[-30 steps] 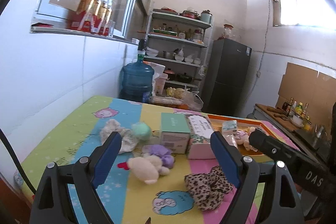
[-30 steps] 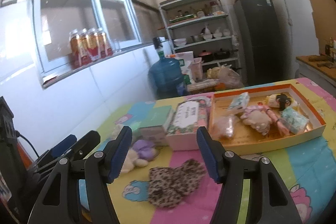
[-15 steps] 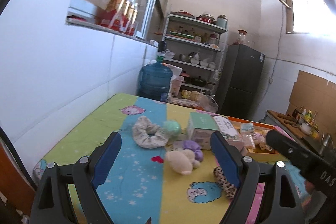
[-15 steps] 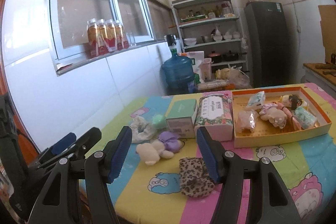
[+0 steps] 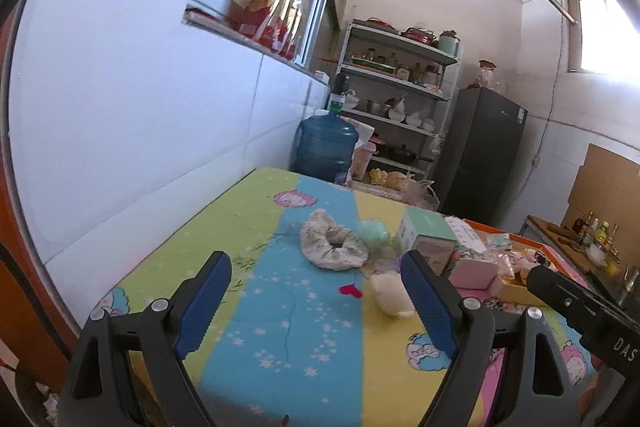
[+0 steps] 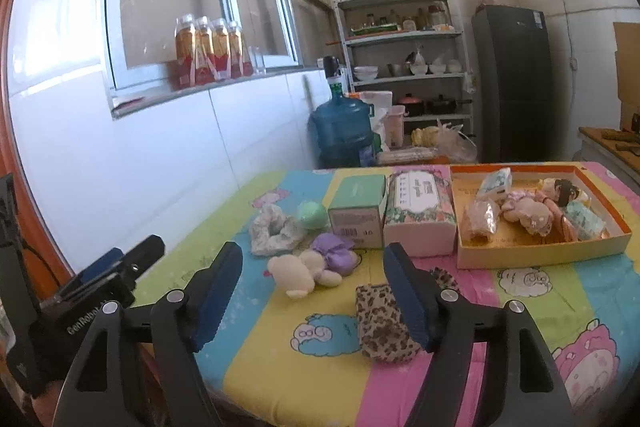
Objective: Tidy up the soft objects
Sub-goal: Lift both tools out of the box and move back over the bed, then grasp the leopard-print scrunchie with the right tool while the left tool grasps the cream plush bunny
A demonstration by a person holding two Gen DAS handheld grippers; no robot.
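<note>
Soft things lie loose on the cartoon-print table cover (image 6: 520,291): a cream plush bear (image 6: 298,273) (image 5: 390,295), a purple pouch (image 6: 335,255), a grey scrunchie (image 6: 274,230) (image 5: 334,245), a green ball (image 6: 313,214) (image 5: 374,234) and a leopard-print pouch (image 6: 384,323). An orange-rimmed box lid (image 6: 536,251) at the right holds several soft toys and packets. My right gripper (image 6: 312,297) hovers before the near edge, its jaws opening with nothing between them. My left gripper (image 5: 314,301) stands open and empty, back from the scrunchie.
A green box (image 6: 357,207) and a floral tissue box (image 6: 420,213) stand mid-table. A white tiled wall (image 5: 140,131) runs along the left. Behind the table stand a blue water jug (image 6: 344,131), a shelf rack (image 6: 404,39) and a dark fridge (image 6: 516,83).
Both grippers have drawn back from the table, so the objects look smaller and farther. The left view has swung towards the wall. The right jaws stand wider than before.
</note>
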